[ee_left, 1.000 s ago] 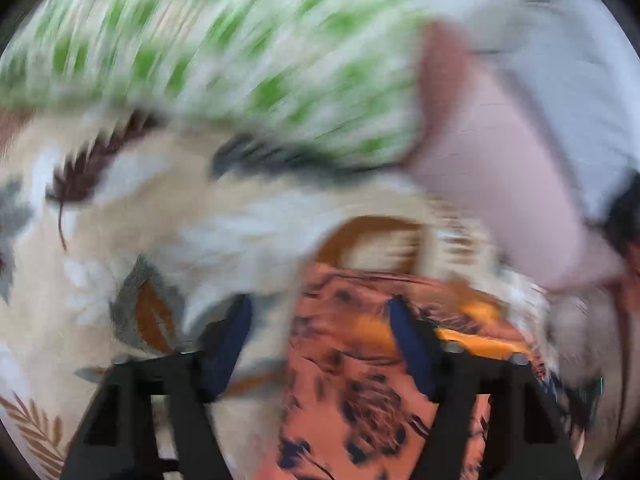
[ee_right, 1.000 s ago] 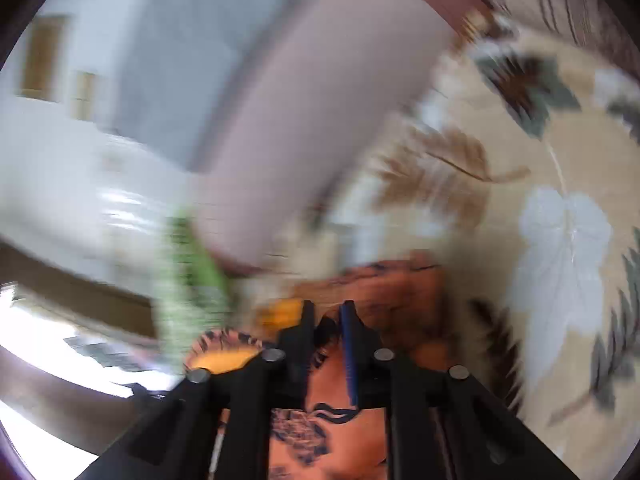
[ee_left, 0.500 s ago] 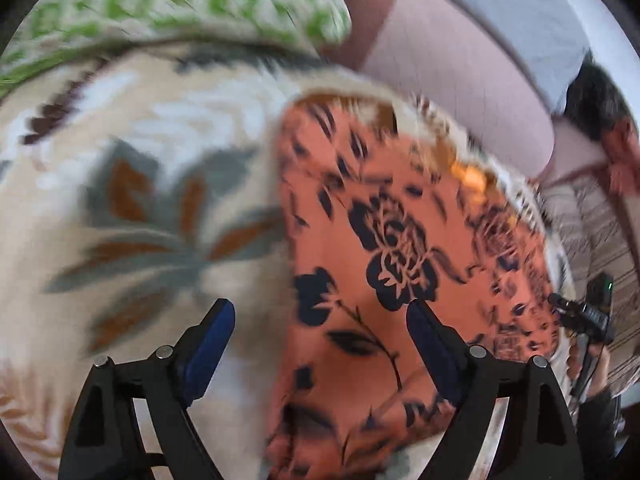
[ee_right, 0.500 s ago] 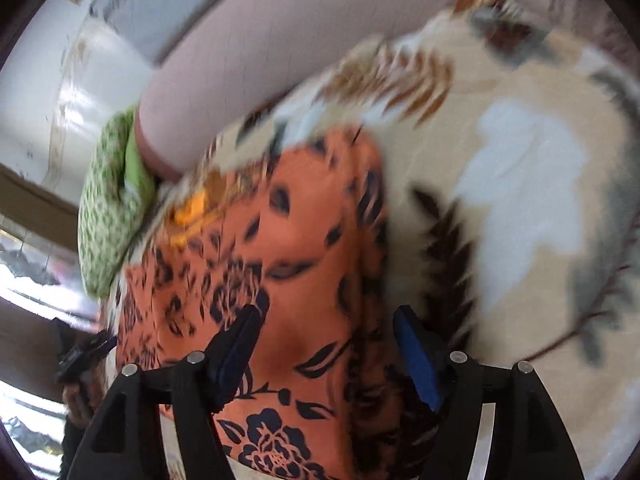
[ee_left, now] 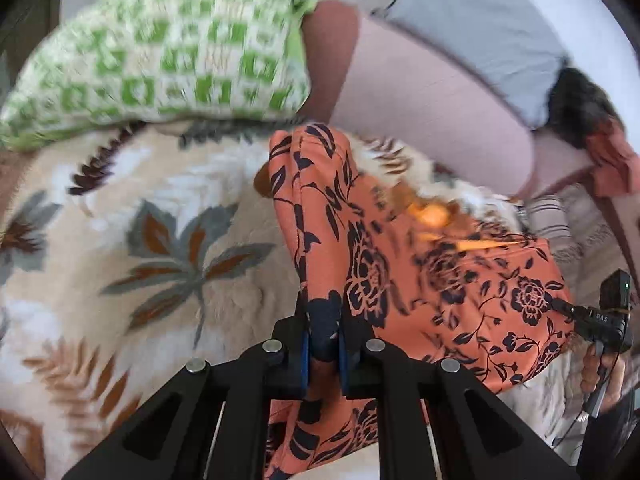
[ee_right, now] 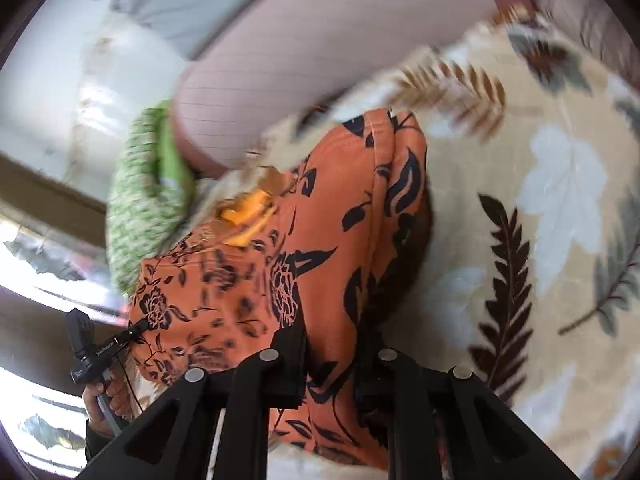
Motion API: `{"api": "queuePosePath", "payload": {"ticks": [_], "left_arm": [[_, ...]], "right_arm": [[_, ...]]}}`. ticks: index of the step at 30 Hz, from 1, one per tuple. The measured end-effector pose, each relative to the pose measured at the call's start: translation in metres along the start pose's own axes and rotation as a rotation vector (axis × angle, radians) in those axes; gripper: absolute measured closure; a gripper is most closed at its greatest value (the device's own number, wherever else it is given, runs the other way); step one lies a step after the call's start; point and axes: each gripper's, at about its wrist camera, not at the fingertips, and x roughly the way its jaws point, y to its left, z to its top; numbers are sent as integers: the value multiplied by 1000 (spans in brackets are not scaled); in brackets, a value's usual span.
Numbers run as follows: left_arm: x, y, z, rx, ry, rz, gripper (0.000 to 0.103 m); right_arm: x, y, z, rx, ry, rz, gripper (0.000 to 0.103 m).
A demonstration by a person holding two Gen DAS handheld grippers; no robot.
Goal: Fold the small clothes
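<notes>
Left gripper (ee_left: 323,344) fingers clamped on a bunched edge of the orange floral garment (ee_left: 460,292), jaws just closed down, cloth pinched between blue pads. Right gripper (ee_right: 330,364) fingers likewise just closed, pinching another edge of the same garment (ee_right: 248,280); cloth fills the narrow gap between them. Garment stretched between both grippers, lifted off the leaf-print blanket (ee_left: 160,248) near the grippers, far end draped back down onto the blanket; folded ridge running away from each gripper. Yellow-orange patch (ee_left: 430,212) visible at far side of the garment, blurred, cannot tell what. Green-and-white checked pillow (ee_left: 160,64) beyond the blanket, next to pink padded headboard (ee_left: 432,96). In left wrist view, right gripper's camera (ee_left: 614,312) at far right edge with a hand (ee_left: 600,368) beneath it.
</notes>
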Motion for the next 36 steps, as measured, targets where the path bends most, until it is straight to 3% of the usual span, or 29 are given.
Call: {"api": "queuePosePath", "payload": {"ticks": [3,5,7,8,10,11,12,14,17,20,23,28,30,31,32,36], "left_arm": [[-55,-1,-42,16,-29,-23,92],[-68,8,-74,-1,-15,-19,91],[-53,31,-116,-60,40,-16,83],[-41,41,-134,-72,70,2,71],[-8,67,-170,-83,143,116,65],[-3,74,-174,-84,138,108,61],[-7,77,-173,-82,108,78,60],[-21,73,-162,-37,43,114,45],[-32,60,-138,75,-72,79,39],[-17,61,-118,52,-49,-10,39],[-4,62,-113,52,-43,-7,39],[20,65,-107,66,-38,7,39],[23,63,-105,77,-41,-2,43],[25,62,-104,88,-31,-2,53],[28,61,-104,96,-15,2,63],[33,60,-104,108,-6,41,67]], "right_arm": [[-38,11,-33,-25,-8,20,87],[-54,3,-75,-21,12,9,87],[-45,-17,-113,41,51,-5,82],[-33,-32,-136,53,80,-44,81],[-14,-59,-167,80,146,-149,63],[-11,-68,-177,71,140,-204,60],[-20,-67,-181,51,100,-186,55],[-38,-59,-177,18,30,-176,52],[-60,-40,-153,-83,-82,-164,43],[-50,-34,-132,-120,-91,-186,43],[-22,-35,-117,-173,-88,-262,43],[17,-33,-113,-229,-21,-305,44],[20,-32,-114,-241,-22,-314,52],[20,-33,-114,-237,-22,-313,62],[20,-33,-114,-237,-18,-317,65],[23,-31,-114,-253,5,-321,67]]}}
